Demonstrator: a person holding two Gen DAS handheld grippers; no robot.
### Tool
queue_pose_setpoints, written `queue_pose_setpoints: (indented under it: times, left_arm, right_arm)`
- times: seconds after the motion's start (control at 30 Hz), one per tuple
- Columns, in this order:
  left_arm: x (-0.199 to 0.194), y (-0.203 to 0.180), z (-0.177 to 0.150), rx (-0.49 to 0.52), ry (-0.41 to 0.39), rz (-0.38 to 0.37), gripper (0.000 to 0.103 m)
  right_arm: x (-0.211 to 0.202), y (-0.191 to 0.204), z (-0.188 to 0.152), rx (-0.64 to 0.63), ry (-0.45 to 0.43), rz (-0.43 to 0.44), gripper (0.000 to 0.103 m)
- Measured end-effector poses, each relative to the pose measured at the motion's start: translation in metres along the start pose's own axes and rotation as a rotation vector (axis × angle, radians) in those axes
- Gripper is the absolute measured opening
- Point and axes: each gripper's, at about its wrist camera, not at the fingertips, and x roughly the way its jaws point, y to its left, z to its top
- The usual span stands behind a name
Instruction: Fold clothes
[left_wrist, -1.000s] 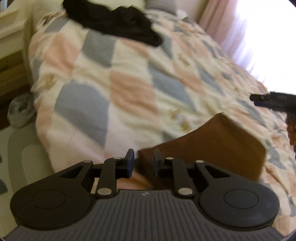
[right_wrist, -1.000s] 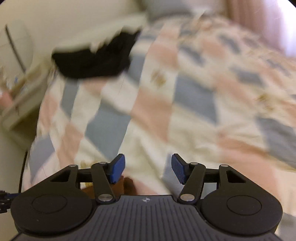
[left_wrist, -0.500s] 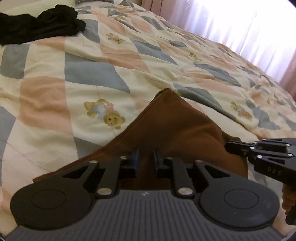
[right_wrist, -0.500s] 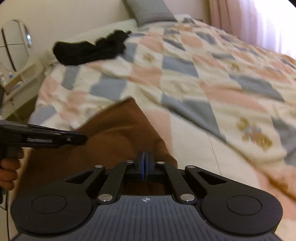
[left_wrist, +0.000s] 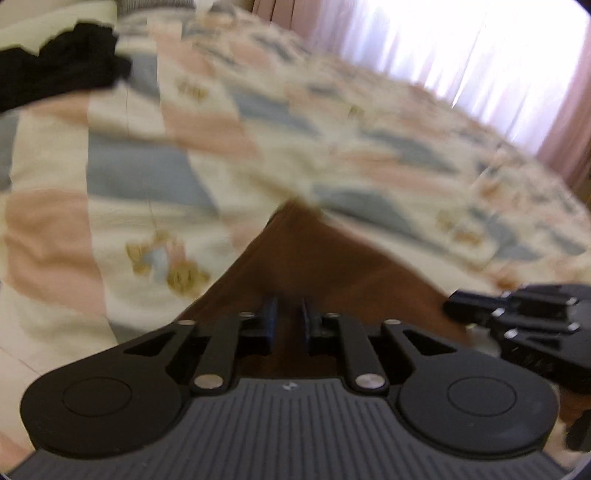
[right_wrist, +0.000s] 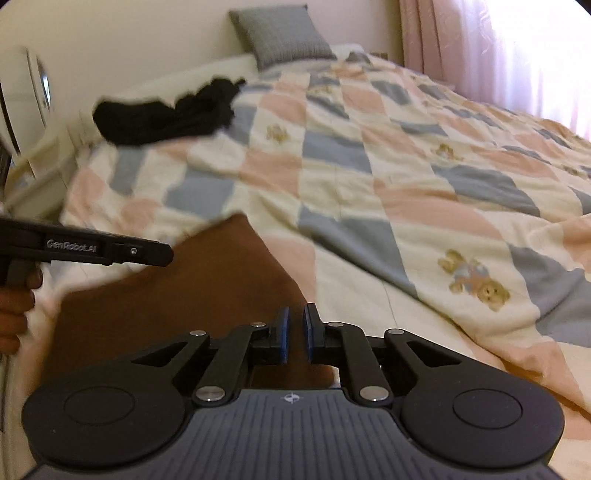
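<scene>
Brown garment (left_wrist: 325, 266): it lies on the quilted bed (right_wrist: 424, 177) at the near edge, one pointed corner running up toward the middle of the quilt, the near hem under both tools.

Left gripper (left_wrist: 287, 320): jaws have just been closing, and brown cloth sits between them. They look pinched on the hem, only a narrow slot showing between the blue pads.

Right gripper (right_wrist: 294, 334): jaws snapped together, then eased open a touch; a slim gap shows between the pads. Brown cloth lies below and behind them, but whether any fold is truly caught there cannot be told.

Spacing: the two tools sit near each other along the same edge, each visible in the other's view.

Black clothing (right_wrist: 166, 112): heaped at the far corner of the bed near the pillow (right_wrist: 280, 33), well apart and untouched.

Stage: judged as early; the grip is being taken before the fold.

Risk one: if the right jaws hold nothing, a lift would raise one side only, and the garment would swing and crumple instead of folding flat.

Risk two: a thin pinch on soft fabric could slide out mid-lift, caused by pulling too fast.

Risk three: the quilt is soft and rumpled, so jaws dipping low could nip the cover along with the hem and drag it.
</scene>
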Motion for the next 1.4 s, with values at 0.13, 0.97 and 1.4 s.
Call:
queue_pose_setpoints:
  times: [0.13, 0.97, 1.4]
  left_arm:
    - [0.003, 0.003, 0.004, 0.009, 0.002, 0.024, 0.009]
    - [-0.128, -0.032, -0.078, -0.179, 0.033, 0.139, 0.004]
    - [-0.109, -0.055, -0.104, -0.293, 0.172, 0.237, 0.005]
  right_arm:
    - [0.009, -0.006, 0.005, 0.000, 0.025, 0.004, 0.008]
    - [-0.012, 0.028, 0.005, -0.212, 0.037, 0.136, 0.017]
    - [-0.006, 0.037, -0.012, -0.282, 0.088, 0.138, 0.020]
